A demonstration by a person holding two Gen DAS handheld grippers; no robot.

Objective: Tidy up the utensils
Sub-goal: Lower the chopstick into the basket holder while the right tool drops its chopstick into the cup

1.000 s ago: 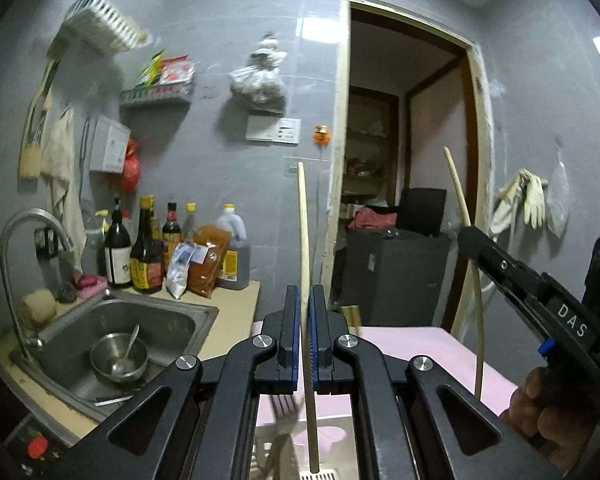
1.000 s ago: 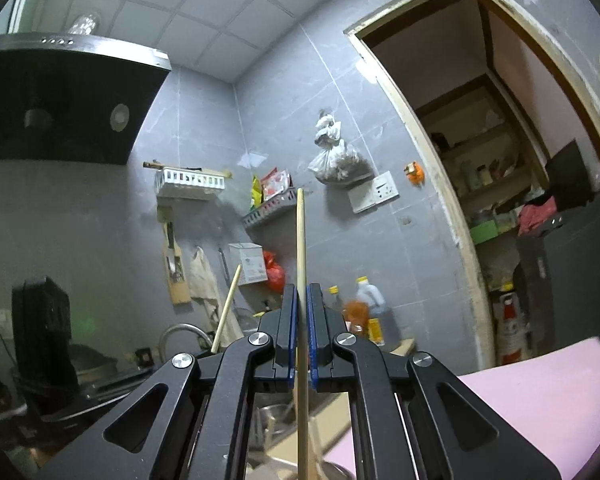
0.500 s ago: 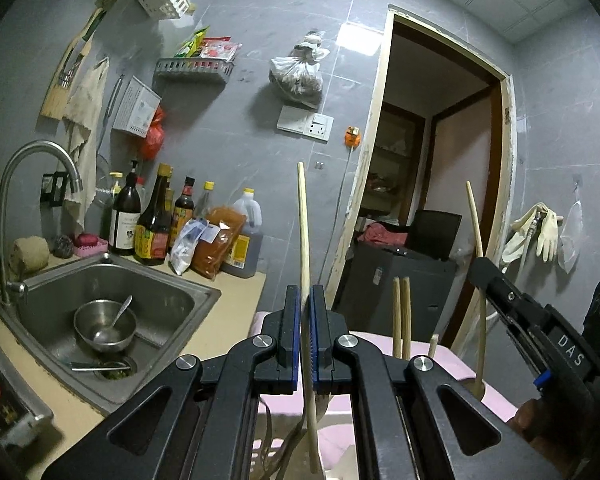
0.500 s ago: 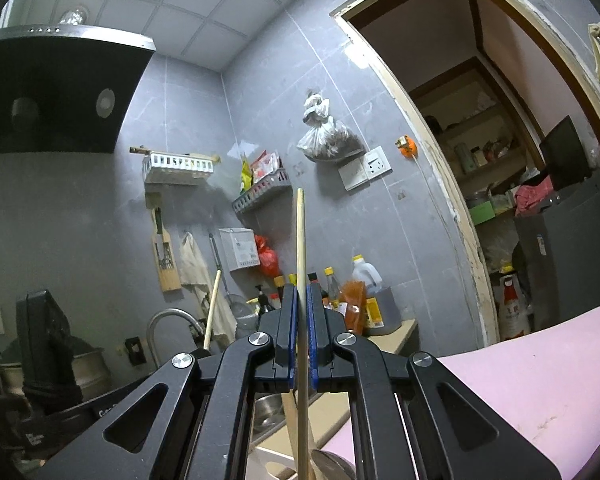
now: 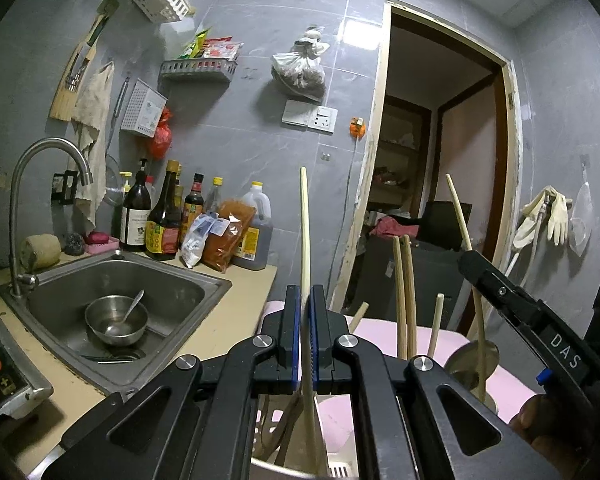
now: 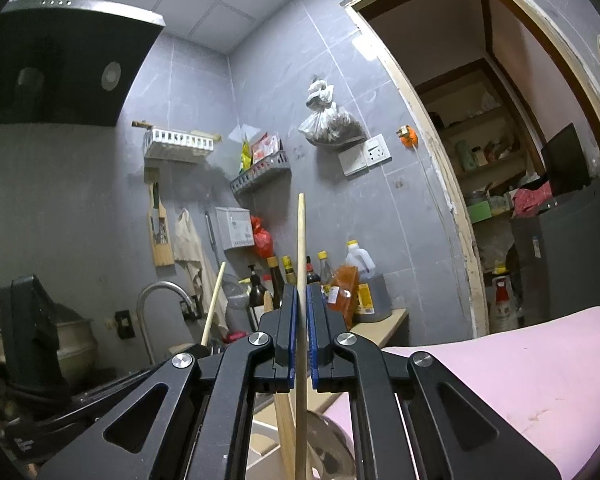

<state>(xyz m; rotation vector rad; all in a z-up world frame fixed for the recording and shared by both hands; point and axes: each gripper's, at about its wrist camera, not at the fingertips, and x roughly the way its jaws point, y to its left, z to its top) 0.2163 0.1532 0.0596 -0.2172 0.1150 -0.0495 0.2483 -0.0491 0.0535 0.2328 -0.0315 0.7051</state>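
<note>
Between each tongs' pads: one chopstick (image 5: 305, 240), clamped upright.

Grey tiled walls (image 5: 240, 152) – open doorway (image 5: 440, 152) – steel sink (image 5: 172, 292)

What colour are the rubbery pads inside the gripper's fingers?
Blue. The pads of the left gripper squeeze a pale wooden chopstick, clearest in the left wrist view.

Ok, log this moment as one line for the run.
left gripper: shut on chopstick | right gripper: shut on chopstick | both upright over holder | not released
</note>
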